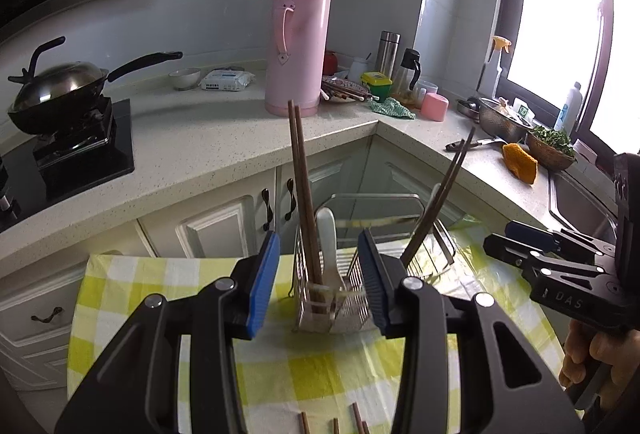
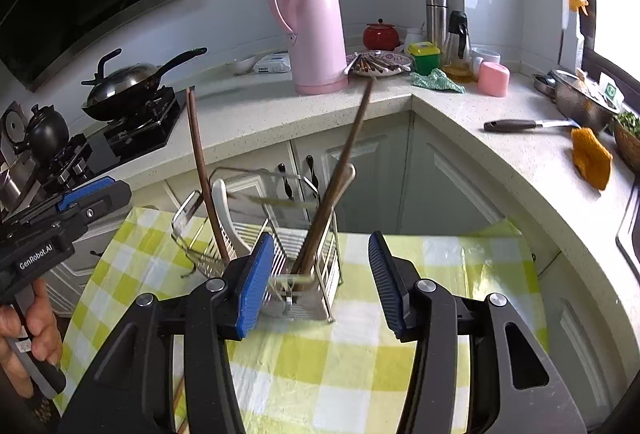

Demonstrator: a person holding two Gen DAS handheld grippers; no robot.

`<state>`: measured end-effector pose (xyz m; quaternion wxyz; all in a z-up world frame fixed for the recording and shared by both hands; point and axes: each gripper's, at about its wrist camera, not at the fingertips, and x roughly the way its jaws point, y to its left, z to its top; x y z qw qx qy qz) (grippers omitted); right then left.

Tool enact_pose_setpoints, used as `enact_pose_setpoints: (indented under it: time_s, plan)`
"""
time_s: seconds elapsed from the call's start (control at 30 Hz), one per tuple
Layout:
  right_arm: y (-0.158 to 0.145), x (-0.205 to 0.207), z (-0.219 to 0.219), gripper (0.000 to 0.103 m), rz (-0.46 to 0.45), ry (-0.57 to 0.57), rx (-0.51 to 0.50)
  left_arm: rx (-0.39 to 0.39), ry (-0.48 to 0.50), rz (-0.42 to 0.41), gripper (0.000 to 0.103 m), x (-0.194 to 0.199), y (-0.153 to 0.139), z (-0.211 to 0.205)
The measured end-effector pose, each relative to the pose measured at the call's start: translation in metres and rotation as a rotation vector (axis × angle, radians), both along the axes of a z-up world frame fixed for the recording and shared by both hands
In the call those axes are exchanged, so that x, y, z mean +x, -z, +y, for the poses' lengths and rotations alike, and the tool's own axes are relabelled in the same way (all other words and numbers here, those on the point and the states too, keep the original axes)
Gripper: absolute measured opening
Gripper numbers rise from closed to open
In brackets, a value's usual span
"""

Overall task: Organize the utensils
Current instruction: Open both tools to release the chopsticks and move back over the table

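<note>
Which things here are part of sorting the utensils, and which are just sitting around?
Part of the job:
- utensil rack
- chopsticks in the rack
- white spoon
- loose chopsticks on the checked cloth

Lying about:
- pink thermos
- wok
- orange sponge
- green rag

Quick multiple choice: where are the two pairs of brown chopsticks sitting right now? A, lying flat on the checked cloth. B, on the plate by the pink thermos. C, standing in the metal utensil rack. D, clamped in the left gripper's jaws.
C: both pairs of brown chopsticks stand upright or leaning inside the metal utensil rack on the checked cloth, and the jaws of the left gripper stand open and empty in front of it.
</note>
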<state>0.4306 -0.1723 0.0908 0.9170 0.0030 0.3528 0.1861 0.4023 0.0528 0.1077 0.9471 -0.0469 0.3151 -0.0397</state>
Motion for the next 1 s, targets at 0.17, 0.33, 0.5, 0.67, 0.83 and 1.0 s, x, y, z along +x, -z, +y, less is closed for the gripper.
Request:
enact_pose_setpoints:
  time_s: [0.17, 0.33, 0.5, 0.67, 0.83, 1.0]
  plan:
    - [0.040, -0.045, -0.020, 0.049, 0.040, 0.027, 0.012, 0.003, -0.008, 0.044, 0.040, -0.046, 0.038, 0.003]
    - [0.085, -0.092, -0.028, 0.052, 0.102, 0.037, 0.022, 0.001, -0.034, 0.120, 0.040, -0.091, 0.090, 0.008]
    - [0.123, -0.136, -0.022, 0.053, 0.155, 0.041, 0.015, -0.012, -0.041, 0.204, 0.039, -0.130, 0.137, 0.012]
    - [0.147, -0.161, 0.006, 0.053, 0.201, 0.000, 0.000, -0.008, -0.043, 0.265, 0.035, -0.150, 0.168, 0.013]
    - [0.153, -0.175, 0.042, 0.053, 0.212, -0.065, -0.025, -0.026, -0.057, 0.274, 0.035, -0.157, 0.173, 0.017]
    - [0.159, -0.179, 0.061, 0.053, 0.221, -0.088, -0.062, -0.033, -0.051, 0.264, 0.035, -0.160, 0.170, 0.017]
